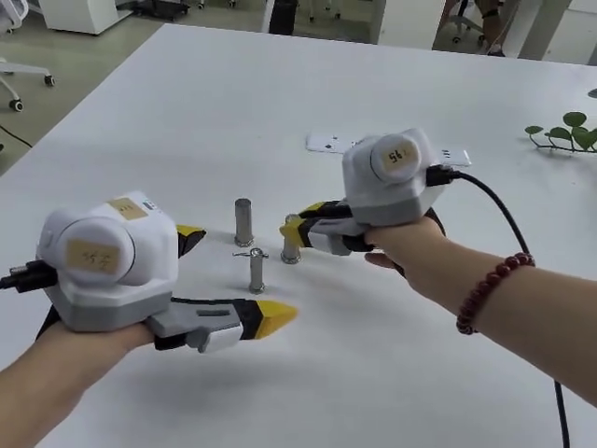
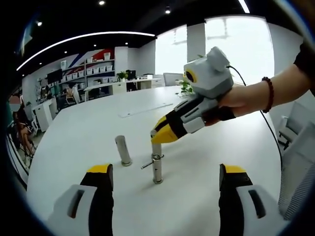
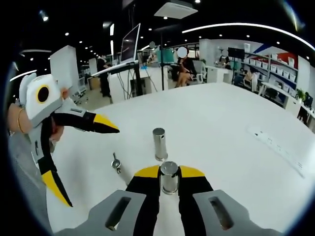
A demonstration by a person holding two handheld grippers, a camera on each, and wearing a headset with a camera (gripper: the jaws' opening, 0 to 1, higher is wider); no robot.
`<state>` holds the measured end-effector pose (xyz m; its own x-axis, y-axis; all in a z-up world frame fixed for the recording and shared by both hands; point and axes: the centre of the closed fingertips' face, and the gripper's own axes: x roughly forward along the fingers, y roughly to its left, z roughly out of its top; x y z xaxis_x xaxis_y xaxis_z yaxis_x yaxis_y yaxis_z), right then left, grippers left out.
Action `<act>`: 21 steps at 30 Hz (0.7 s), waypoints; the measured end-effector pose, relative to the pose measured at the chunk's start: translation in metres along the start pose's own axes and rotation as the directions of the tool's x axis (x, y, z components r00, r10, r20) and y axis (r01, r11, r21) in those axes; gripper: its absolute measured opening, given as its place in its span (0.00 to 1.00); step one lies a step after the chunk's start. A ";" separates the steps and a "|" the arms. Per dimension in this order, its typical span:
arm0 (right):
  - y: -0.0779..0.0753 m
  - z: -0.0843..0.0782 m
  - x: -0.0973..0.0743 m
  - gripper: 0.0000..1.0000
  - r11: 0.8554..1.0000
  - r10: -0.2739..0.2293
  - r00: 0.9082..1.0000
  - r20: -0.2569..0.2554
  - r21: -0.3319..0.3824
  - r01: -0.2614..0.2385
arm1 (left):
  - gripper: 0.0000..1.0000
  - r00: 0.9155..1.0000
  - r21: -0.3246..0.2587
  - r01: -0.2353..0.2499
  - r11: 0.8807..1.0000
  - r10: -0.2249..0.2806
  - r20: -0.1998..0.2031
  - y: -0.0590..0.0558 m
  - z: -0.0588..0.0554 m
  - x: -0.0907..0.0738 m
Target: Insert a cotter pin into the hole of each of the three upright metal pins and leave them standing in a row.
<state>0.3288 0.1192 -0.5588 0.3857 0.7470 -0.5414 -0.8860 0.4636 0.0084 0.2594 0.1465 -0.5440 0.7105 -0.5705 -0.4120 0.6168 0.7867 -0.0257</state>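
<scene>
Three short metal pins are on the white table. One upright pin carries a cotter pin through its top. My left gripper is open, its yellow-tipped jaws wide on either side of that pin without touching it. A bare pin stands just behind. My right gripper is shut on the third pin, which stands upright to the right of the other two. From the left gripper view, the right gripper reaches in above the cottered pin.
A flat white power strip lies further back on the table. A green plant sprig sits at the far right. A black cable trails from the right gripper across the table.
</scene>
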 end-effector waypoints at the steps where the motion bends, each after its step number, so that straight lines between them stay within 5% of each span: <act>1: 0.001 -0.001 -0.001 0.07 1.000 0.003 1.000 -0.001 -0.005 -0.003 | 0.90 1.000 -0.002 0.002 1.000 -0.002 0.001 -0.001 0.000 0.000; 21: 0.024 -0.019 -0.036 0.07 0.998 0.048 0.998 -0.030 -0.050 -0.049 | 0.99 1.000 0.021 -0.002 1.000 0.002 0.004 -0.008 0.002 -0.009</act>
<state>0.2891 0.0945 -0.5548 0.3349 0.7536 -0.5656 -0.9158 0.4015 -0.0073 0.2487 0.1444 -0.5380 0.7130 -0.5700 -0.4084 0.6223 0.7828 -0.0060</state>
